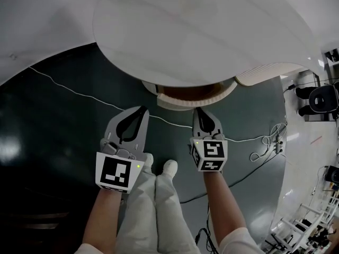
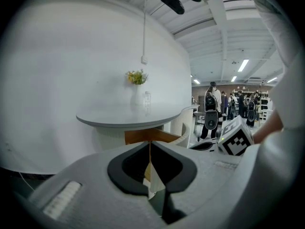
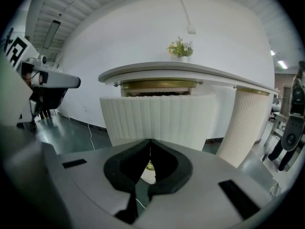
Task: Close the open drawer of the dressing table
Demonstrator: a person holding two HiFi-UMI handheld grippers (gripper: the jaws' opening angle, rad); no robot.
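Note:
The dressing table has a round white top [image 1: 201, 30] [image 2: 128, 116] [image 3: 181, 73]. Its drawer [image 1: 180, 103] stands pulled out under the near edge, showing a brown wooden inside and a curved ribbed white front [image 3: 157, 120]. A wooden side of the drawer [image 2: 143, 136] shows in the left gripper view. My left gripper [image 1: 142, 109] [image 2: 150, 144] is shut and empty, just short of the drawer's left end. My right gripper [image 1: 197, 110] [image 3: 150, 141] is shut and empty, close before the front, where a gold knob [image 3: 149, 166] shows through its jaws.
A thin cable [image 1: 79, 93] crosses the dark floor, and a power strip [image 1: 278, 142] lies at the right. A ribbed white leg [image 3: 245, 123] stands right of the drawer. A vase of flowers [image 2: 137, 78] sits on the top. My shoes [image 1: 159, 168] are below the grippers.

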